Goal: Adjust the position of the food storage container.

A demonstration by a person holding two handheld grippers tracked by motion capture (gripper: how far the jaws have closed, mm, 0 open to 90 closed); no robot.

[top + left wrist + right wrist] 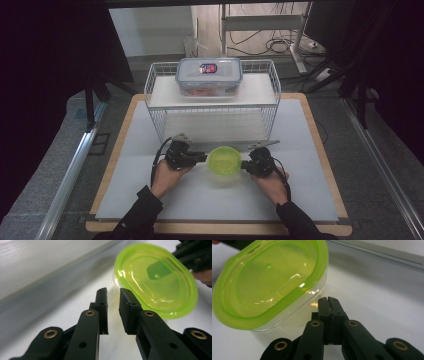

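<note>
Fingers on both sides flank the tub [224,160] — a clear oval container with a green lid, sitting on the white tabletop [210,200] just in front of the wire rack [212,107]. Its long axis runs left to right, so each end points at a hand. Left gripper [113,293] shows a narrow gap between its fingers with nothing in it; the tub's left end lies just beyond and to the right of the tips. Right gripper [329,300] has its fingers pressed together, empty, tips at the tub's right end, close against the clear wall below the lid. Both look about equally near — the right perhaps closer.
</note>
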